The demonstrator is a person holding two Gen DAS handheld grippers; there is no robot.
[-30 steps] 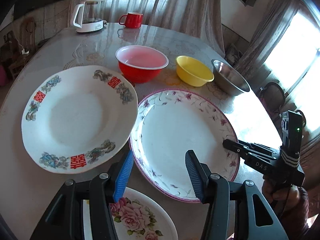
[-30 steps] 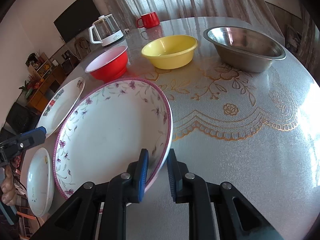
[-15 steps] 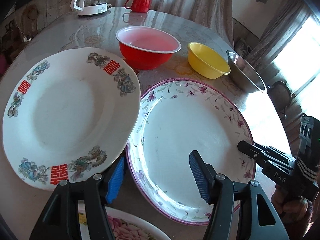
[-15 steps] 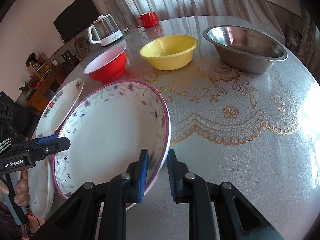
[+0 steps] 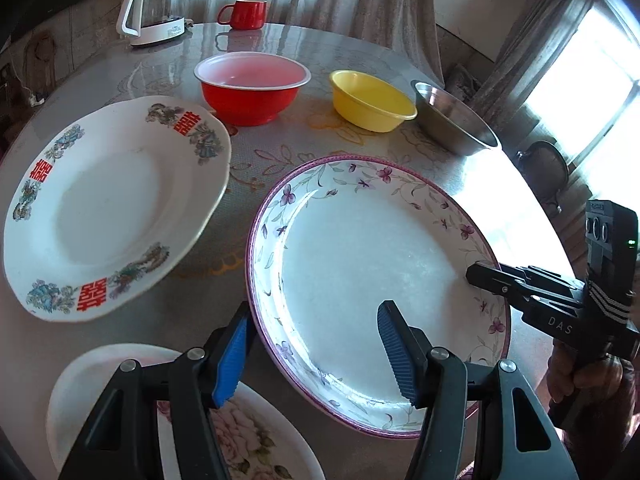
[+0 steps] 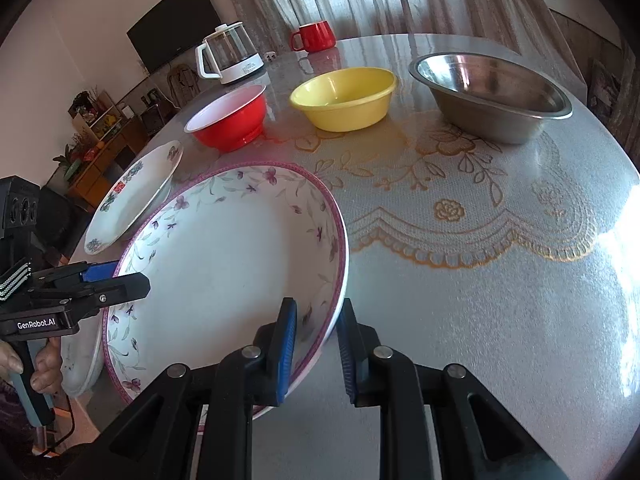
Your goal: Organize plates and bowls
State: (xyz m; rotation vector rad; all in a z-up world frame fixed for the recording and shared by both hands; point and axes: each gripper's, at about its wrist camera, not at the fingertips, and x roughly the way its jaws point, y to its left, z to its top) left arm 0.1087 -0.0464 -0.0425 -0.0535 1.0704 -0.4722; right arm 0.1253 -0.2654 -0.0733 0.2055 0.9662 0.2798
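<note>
Notably empty bowls, right fingers [image 6: 316, 354] pinching purple-rimmed plate [image 5: 376, 280], left fingers [image 5: 314, 354] wide astride its rim

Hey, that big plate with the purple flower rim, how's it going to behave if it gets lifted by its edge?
The purple-rimmed plate looks like glazed ceramic: probably stiff, heavy and breakable. Its shiny surface suggests it may slip. The right gripper pinches only one rim, so it could tilt; the left gripper straddles the opposite rim, jaws apart.

Rose-patterned plate [image 5: 256, 448] at six o'clock of the left wrist view: cut by the bottom edge, partly hidden behind the left gripper [image 5: 316, 354]. Same plate in the right wrist view, at eight o'clock: mostly hidden under the purple-flowered plate [image 6: 224, 272]. Wording on the kettle [image 5: 154, 10]: too small to read.
</note>
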